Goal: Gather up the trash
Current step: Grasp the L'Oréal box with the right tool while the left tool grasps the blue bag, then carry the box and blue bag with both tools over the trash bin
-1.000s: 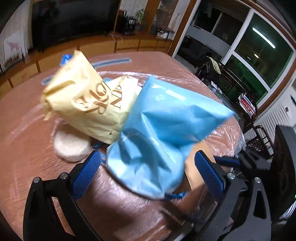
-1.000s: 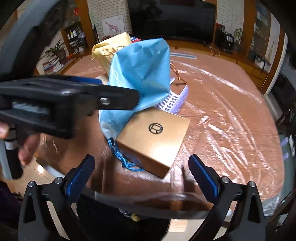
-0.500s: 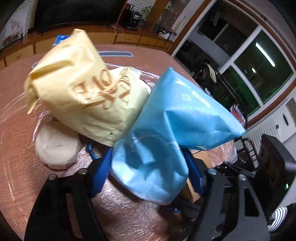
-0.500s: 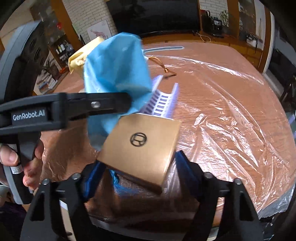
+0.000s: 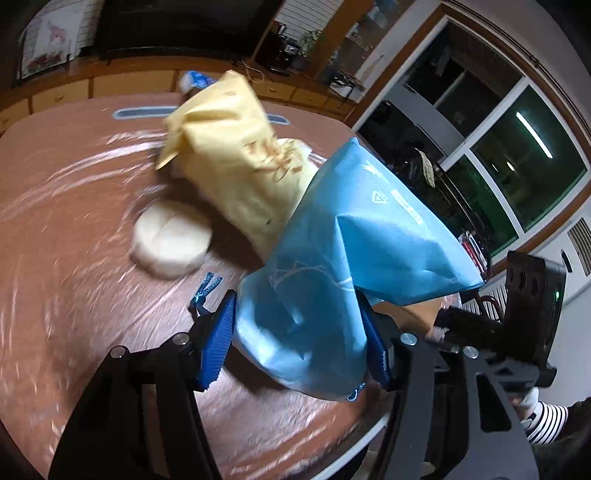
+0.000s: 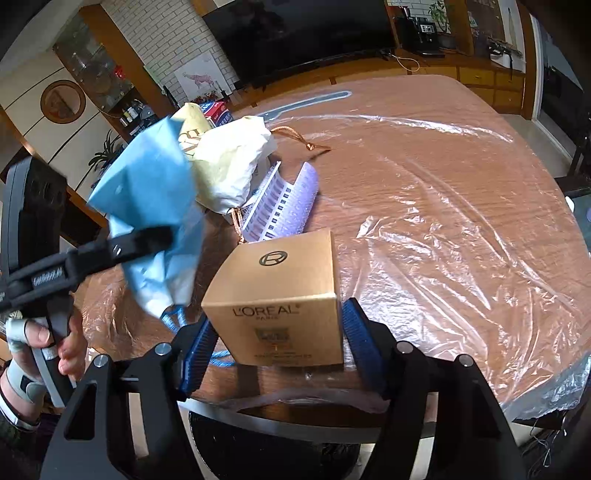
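Blue bag [image 5: 332, 258], crumpled, sits near the table's front edge, its lower end pinched between the blue pads of the left gripper [image 5: 301, 332]; both pads press into the fabric, so the fingers are clamped on it. Its upper part juts up and to the right. A blue drawstring [image 5: 205, 290] trails out from under it onto the table. Right beside it, the gold L'Oreal box [image 6: 284, 299] is squeezed between the right gripper [image 6: 277, 350] pads, one pad on each side wall, box upright with the round logo on top facing up; whether its base touches the table is unclear. Blue bag and box are next to each other, the bag on the box's left in the right wrist view. Behind the blue bag leans a yellow paper bag [image 5: 236, 155] with gold lettering, touching the blue one. A round whitish lump [image 5: 170, 240] lies on the table left of the yellow bag. Behind the box lies a white and purple striped packet [image 6: 284, 199], and a gold cord [image 6: 303, 142] beyond that. Wooden table [image 6: 424, 155] is covered with clear plastic film [image 6: 461, 240]. A dark TV [image 6: 295, 29] stands on the far side of the room.
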Available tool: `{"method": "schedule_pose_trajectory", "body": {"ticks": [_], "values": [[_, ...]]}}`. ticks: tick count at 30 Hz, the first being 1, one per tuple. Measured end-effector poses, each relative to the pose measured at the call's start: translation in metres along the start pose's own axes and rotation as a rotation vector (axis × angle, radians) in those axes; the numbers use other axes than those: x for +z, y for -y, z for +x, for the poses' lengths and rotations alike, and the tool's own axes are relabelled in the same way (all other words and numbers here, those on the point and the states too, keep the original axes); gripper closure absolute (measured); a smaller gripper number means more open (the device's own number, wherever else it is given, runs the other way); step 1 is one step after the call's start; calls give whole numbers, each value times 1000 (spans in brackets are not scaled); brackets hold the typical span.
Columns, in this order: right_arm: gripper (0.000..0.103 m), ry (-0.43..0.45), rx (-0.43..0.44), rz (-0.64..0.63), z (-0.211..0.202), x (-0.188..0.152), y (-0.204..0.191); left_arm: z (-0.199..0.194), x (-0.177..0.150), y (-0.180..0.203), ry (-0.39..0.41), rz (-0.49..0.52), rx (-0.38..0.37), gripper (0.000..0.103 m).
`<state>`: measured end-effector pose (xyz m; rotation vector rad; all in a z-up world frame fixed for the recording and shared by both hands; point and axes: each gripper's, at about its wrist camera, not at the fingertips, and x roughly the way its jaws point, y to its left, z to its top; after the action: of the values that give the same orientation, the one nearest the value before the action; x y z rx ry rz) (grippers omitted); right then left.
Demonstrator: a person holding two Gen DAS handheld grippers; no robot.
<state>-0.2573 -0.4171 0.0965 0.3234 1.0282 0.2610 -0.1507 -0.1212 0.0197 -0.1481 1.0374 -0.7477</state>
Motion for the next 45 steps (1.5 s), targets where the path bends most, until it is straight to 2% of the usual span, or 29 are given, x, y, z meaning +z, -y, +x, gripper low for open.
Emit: {"method": "schedule_pose_trajectory", "body": {"ticks": [5,9,11,13,20,21,22,24,38,45], "values": [[39,-17,1,-4,4,1,-1,-10,-20,-3,7,-27,26,41],[39,-27,-46,-36,11,-3,-5,-13,-28,-1,8,-35,34,41],[35,-24,-78,-50,14,-5,-7,-13,-28,-1,8,-43,33,41],[23,-19,-140,-65,18,-4,-12,-13,-26,-1,11,-47,37,41],[22,19,-204,-76,25,2,-19,-14,-25,-2,17,-37,61,41],[24,16,-202,-74,27,2,-19,-14,-24,-2,17,-36,61,41],[33,15,-199,-70,28,2,-17,-14,-24,0,17,-35,61,41],[42,19,-214,-72,27,2,-16,-15,-26,1,19,-30,64,41],[45,26,-94,-91,-1,-7,-24,-31,-37,4,40,-8,88,41],[45,27,-11,-25,-13,-10,-20,-43,-45,6,50,-8,88,41]]}}
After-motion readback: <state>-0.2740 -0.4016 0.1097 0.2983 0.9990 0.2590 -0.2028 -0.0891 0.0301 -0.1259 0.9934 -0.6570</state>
